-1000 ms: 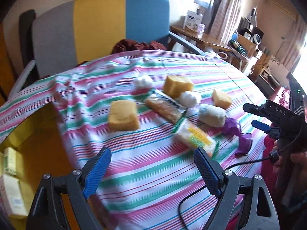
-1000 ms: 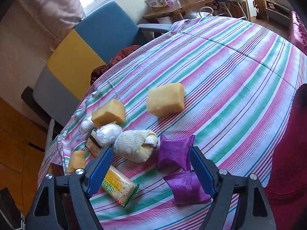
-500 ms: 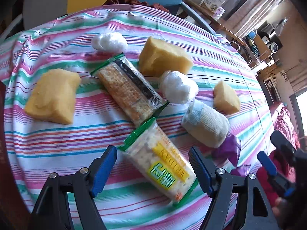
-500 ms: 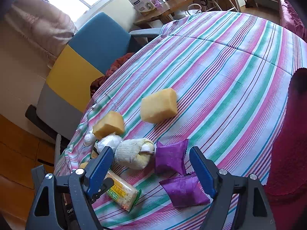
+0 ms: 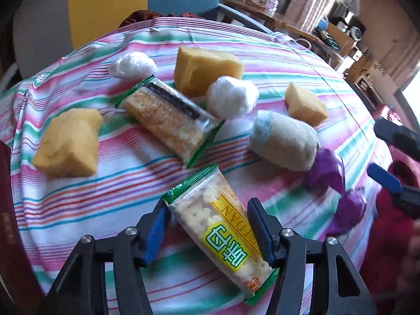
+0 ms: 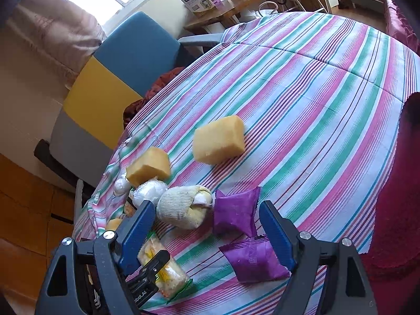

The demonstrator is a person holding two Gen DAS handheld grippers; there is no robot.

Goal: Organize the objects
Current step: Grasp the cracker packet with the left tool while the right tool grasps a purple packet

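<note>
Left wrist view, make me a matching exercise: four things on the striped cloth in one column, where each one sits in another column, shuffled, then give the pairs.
Things:
1. yellow-label cracker pack
2. sock roll
3. purple packets
4. brown cracker pack

Places:
A. between a yellow sponge and a white ball
B. between the left gripper's fingers
C. nearest the right gripper
D. between the white ball and the purple packets

Pairs: 1-B, 2-D, 3-C, 4-A
</note>
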